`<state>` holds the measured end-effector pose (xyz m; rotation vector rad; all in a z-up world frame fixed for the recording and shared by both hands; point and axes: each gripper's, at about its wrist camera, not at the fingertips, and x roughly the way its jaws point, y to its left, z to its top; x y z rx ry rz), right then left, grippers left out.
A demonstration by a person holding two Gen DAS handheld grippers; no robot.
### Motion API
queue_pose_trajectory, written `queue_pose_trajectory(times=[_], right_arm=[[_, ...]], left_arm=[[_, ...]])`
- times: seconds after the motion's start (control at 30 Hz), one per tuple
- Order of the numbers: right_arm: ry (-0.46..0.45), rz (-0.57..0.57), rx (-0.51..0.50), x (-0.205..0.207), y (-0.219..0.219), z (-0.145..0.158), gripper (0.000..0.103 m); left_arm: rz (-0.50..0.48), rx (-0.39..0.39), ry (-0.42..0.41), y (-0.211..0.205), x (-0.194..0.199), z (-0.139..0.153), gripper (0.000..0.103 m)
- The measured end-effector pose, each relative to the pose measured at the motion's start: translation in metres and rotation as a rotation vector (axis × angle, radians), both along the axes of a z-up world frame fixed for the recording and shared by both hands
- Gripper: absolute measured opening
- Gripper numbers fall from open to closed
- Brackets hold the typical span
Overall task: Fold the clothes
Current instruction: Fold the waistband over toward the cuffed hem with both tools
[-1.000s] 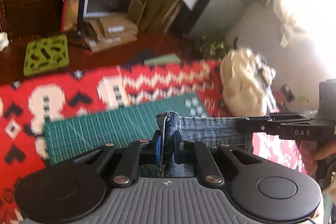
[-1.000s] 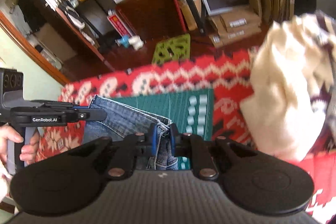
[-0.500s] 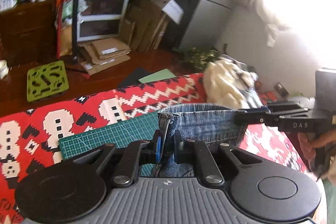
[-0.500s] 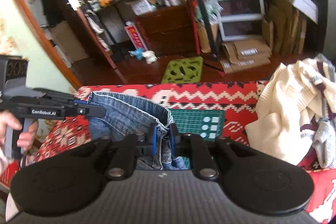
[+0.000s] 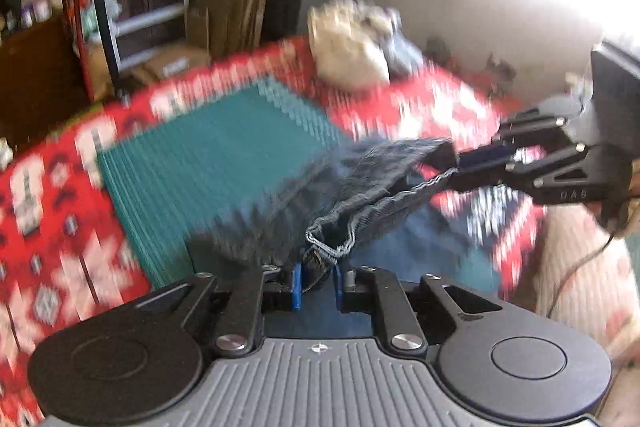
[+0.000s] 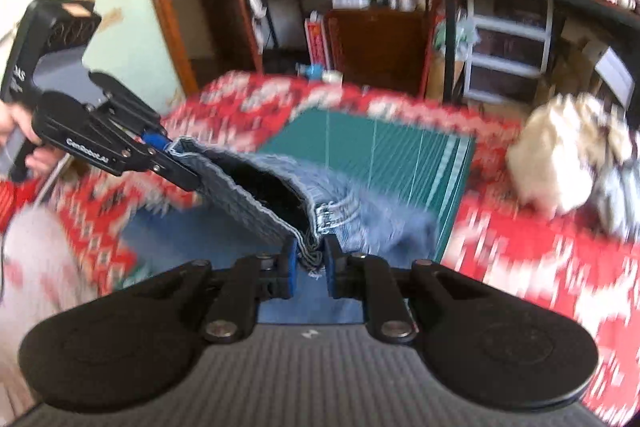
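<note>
Right now I have the jeans (image 6: 256,195) pinched at the waistband by both grippers, the left gripper (image 5: 316,281) and right gripper (image 6: 308,261) each clamped on one end, so the band sags between them above the green mat (image 6: 384,155). Denim is heavy, soft and floppy, I judge; the thick waistband seam is the surest hold, while the legs hang below.

Left tongs (image 5: 316,281) and right tongs (image 6: 309,263) clamped (seemingly tight), facing.
</note>
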<state>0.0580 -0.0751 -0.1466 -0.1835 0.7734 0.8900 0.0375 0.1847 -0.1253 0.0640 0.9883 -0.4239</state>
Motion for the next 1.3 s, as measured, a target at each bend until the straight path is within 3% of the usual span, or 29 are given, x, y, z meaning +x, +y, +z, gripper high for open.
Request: queue_pose_trajectory(times=[0.1, 0.23, 0.33, 0.4, 0.57, 0.73, 0.87, 0.93, 0.97, 1.03, 1.1, 1.3], right_arm=[[0.034, 0.013, -0.047, -0.021, -0.005, -0.023, 0.021], [0.091, -0.037, -0.013, -0.031, -0.027, -0.024, 0.022], [0.157, -0.142, 0.038, -0.017, -0.05, -0.023, 0.032], [0.22, -0.227, 0.078, -0.003, -0.065, -0.026, 0.033], [0.412, -0.39, 0.185, 0.029, -0.09, -0.051, 0.035], [0.527, -0.437, 0.229, 0.045, -0.085, -0.07, 0.035], [0.536, -0.435, 0.186, 0.048, -0.069, -0.083, 0.034], [0.516, -0.408, 0.163, 0.046, -0.061, -0.083, 0.032], [0.502, -0.398, 0.143, 0.045, -0.057, -0.083, 0.025], [0.459, -0.377, 0.113, 0.04, -0.051, -0.081, 0.02], [0.443, -0.374, 0.101, 0.037, -0.048, -0.078, 0.015], [0.471, -0.355, 0.092, 0.023, -0.054, -0.072, 0.014]], left_arm=[[0.02, 0.043, 0.075, -0.004, -0.022, -0.026, 0.022], [0.098, 0.047, 0.114, 0.013, -0.048, -0.039, 0.023], [0.208, 0.028, 0.097, 0.038, -0.066, -0.035, 0.037], [0.29, 0.006, 0.077, 0.053, -0.073, -0.032, 0.047], [0.51, -0.079, 0.102, 0.087, -0.073, -0.044, 0.051], [0.591, -0.155, 0.142, 0.099, -0.066, -0.062, 0.052], [0.627, -0.203, 0.178, 0.102, -0.062, -0.076, 0.053], [0.624, -0.212, 0.178, 0.1, -0.061, -0.079, 0.051], [0.616, -0.215, 0.177, 0.098, -0.061, -0.079, 0.049], [0.598, -0.229, 0.18, 0.094, -0.061, -0.08, 0.027], [0.589, -0.247, 0.183, 0.091, -0.061, -0.08, 0.018], [0.558, -0.238, 0.208, 0.084, -0.074, -0.069, 0.012]])
